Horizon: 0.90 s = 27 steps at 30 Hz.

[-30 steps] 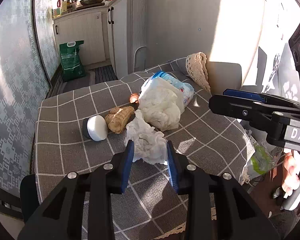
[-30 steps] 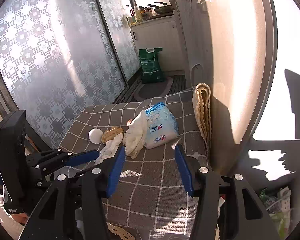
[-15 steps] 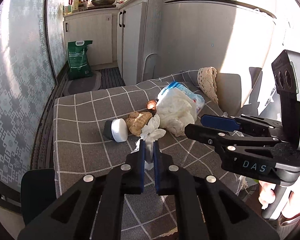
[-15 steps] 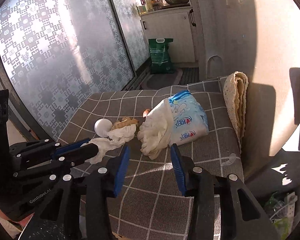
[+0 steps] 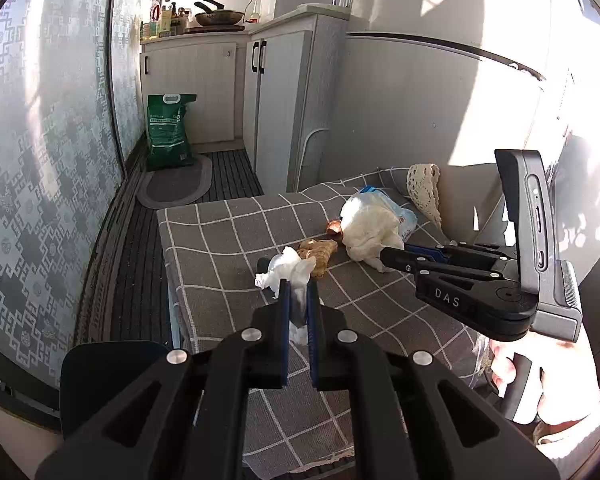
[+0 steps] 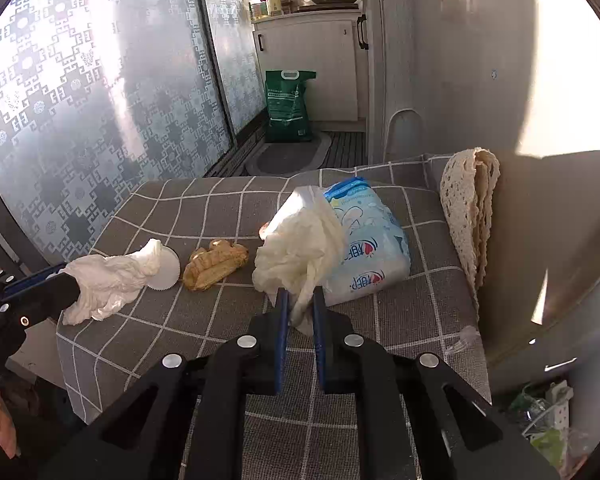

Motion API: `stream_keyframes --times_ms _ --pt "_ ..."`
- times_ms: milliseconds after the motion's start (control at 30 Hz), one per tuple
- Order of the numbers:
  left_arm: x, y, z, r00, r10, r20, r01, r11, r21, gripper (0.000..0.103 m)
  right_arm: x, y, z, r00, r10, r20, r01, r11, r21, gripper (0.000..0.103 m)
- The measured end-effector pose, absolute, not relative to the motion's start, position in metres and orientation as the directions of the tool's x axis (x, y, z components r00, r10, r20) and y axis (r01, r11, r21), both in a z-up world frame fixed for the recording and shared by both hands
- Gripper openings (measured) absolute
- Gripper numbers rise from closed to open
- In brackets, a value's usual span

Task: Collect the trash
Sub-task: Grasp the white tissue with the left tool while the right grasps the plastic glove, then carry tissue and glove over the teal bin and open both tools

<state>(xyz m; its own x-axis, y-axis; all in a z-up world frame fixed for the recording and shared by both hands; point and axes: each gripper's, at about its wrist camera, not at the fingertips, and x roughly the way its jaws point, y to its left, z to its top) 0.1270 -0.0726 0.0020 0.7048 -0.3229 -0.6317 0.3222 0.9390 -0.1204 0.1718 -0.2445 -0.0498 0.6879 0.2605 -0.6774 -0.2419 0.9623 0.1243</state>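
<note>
My left gripper is shut on a crumpled white tissue and holds it above the grey checked tablecloth; the tissue also shows in the right wrist view. My right gripper is shut on the lower tail of a larger cream-white crumpled wad, which lies against a blue-and-white tissue pack. The wad also shows in the left wrist view. A brown ginger-like lump and a white lid lie between the two.
A folded lace cloth leans on the wall at the table's right. A small reddish scrap lies behind the wad. A green sack stands on the floor by the cabinets. A bag with trash sits low right.
My left gripper shut on the tissue and lifted it back off the table. My right gripper moved in and shut on the tail of the larger white wad.
</note>
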Motion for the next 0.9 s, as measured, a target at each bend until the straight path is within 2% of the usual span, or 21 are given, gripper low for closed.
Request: stream_keyframes --times_ms 267,633,900 --pt "0.119 -0.044 0.018 0.735 -0.321 -0.597 0.298 0.944 -0.142 0.009 0.158 -0.247 -0.021 0.730 0.289 -0.620 -0.260 0.956 0.139 0.011" --pt "0.113 0.013 0.035 0.773 -0.284 -0.568 0.224 0.959 -0.174 0.008 0.145 -0.196 0.005 0.717 0.400 -0.572 -0.398 0.907 0.135 0.011" --pt "0.115 0.055 0.019 0.761 -0.222 -0.610 0.152 0.974 -0.165 0.008 0.143 -0.142 0.005 0.663 0.470 -0.583 -0.495 0.859 0.129 0.011"
